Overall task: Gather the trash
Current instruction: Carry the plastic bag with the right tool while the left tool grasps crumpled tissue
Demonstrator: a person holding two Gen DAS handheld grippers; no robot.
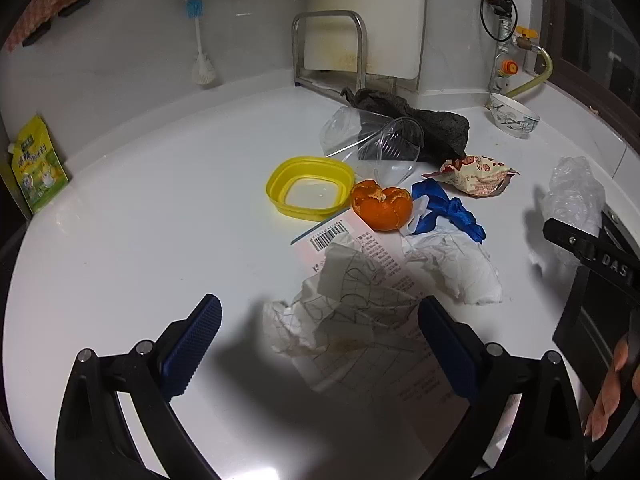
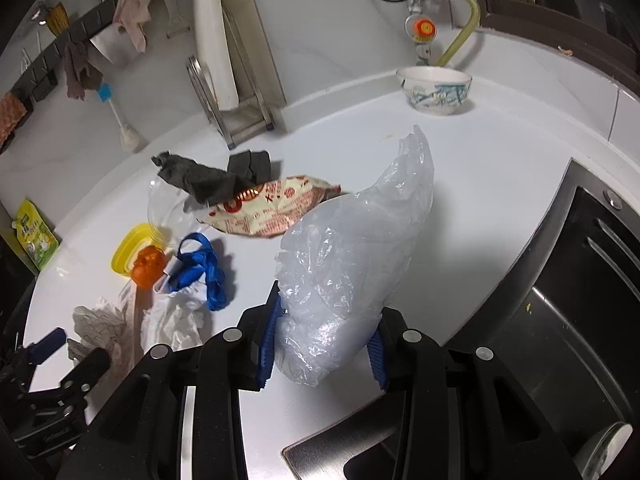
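**Right gripper clamps the plastic bag; left stands open over paper**

The right gripper [image 2: 322, 344] has both pads pressed on a clear plastic bag [image 2: 360, 248], near the counter's [image 1: 140, 208] right edge beside the sink [image 2: 580, 280]. The left gripper [image 1: 320, 344] is wide open, empty, above crumpled paper [image 1: 352, 304]. A barcode label [image 1: 332, 236] shows; its small print is unreadable. "DAS" is cut off on the right gripper's body. The counter's left half lies open.
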